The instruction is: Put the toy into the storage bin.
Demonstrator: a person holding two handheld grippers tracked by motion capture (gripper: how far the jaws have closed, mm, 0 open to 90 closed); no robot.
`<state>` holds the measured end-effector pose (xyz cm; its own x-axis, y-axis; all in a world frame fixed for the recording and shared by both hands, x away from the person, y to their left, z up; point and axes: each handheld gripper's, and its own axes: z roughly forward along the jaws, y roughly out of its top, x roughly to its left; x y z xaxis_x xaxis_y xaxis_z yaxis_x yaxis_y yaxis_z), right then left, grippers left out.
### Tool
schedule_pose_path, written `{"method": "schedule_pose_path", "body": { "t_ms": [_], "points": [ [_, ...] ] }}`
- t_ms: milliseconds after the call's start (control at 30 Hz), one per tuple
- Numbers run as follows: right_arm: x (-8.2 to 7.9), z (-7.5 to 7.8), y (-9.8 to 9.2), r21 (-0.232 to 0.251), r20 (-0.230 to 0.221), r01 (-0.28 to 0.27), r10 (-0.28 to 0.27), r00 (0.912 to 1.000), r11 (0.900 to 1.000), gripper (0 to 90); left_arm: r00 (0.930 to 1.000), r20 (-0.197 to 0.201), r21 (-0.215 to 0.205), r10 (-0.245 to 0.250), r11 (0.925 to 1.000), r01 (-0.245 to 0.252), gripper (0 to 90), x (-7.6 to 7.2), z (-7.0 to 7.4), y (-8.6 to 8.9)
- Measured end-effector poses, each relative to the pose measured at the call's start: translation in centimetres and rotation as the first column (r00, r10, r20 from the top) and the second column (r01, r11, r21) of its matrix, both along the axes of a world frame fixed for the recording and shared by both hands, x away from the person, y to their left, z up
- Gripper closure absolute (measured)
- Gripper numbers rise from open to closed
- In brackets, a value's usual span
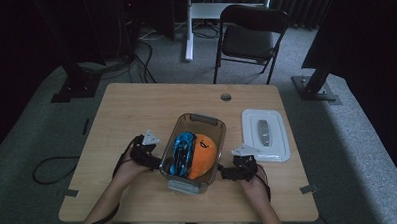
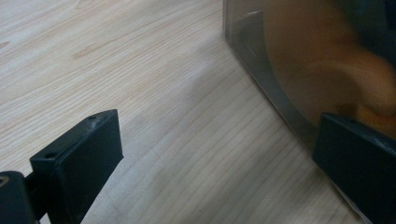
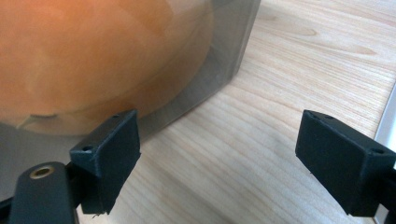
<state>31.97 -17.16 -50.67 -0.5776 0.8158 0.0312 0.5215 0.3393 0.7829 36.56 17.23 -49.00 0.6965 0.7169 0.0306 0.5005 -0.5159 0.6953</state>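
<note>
A clear grey plastic bin (image 1: 201, 121) stands mid-table and holds a blue toy car (image 1: 182, 151) and an orange plush toy (image 1: 204, 154). My left gripper (image 1: 157, 161) rests at the bin's left wall, my right gripper (image 1: 224, 172) at its right wall. In the left gripper view the gripper (image 2: 215, 161) is open over bare wood, and the bin's wall (image 2: 261, 70) lies by the right jaw. In the right gripper view the gripper (image 3: 226, 161) is open too. The bin (image 3: 224, 56), with the orange toy (image 3: 93, 56) behind its wall, lies by the left jaw.
A white lid (image 1: 265, 134) lies flat on the wooden table (image 1: 136, 109) to the right of the bin, close to my right gripper. A black folding chair (image 1: 251, 37) stands beyond the table's far edge. Cables trail on the floor at left.
</note>
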Motion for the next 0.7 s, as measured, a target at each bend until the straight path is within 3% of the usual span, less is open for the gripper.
{"method": "schedule_pose_path", "body": {
  "t_ms": [200,367,433,567,633,700],
  "points": [
    [-0.3,0.0,-0.4,-0.018,-0.006,-0.003,0.003,1.0,1.0,13.3,1.0,0.004,0.017,-0.001,0.9999,0.001,2.4,-0.9,0.1,-0.8],
    [-0.3,0.2,-1.4,0.005,-0.041,-0.019,0.02,0.999,1.0,13.1,0.9998,-0.005,0.02,-0.022,0.9996,0.022,2.3,-2.0,-0.1,-1.6],
    [-0.4,0.2,-1.7,0.006,-0.042,-0.012,0.012,0.999,1.0,13.1,0.9993,-0.004,0.025,-0.038,0.999,0.038,2.3,-2.4,-0.1,-2.0],
    [-0.6,0.4,-2.8,0.056,-0.059,0.027,-0.024,0.998,0.998,12.7,0.9988,-0.001,0.022,-0.049,0.9986,0.049,2.3,-3.1,-0.2,-2.8],
    [-0.7,0.6,-3.1,0.02,-0.047,0.054,-0.053,0.9975,0.998,12.1,0.9976,0.002,0.033,-0.069,0.9971,0.069,2.3,-3.4,-0.3,-3.4],
    [-0.7,0.8,-3.5,0.029,-0.039,0.062,-0.061,0.9973,0.998,11.9,0.9965,0.002,0.035,-0.084,0.9958,0.084,2.2,-3.6,-0.4,-4.0]
  ]
}}
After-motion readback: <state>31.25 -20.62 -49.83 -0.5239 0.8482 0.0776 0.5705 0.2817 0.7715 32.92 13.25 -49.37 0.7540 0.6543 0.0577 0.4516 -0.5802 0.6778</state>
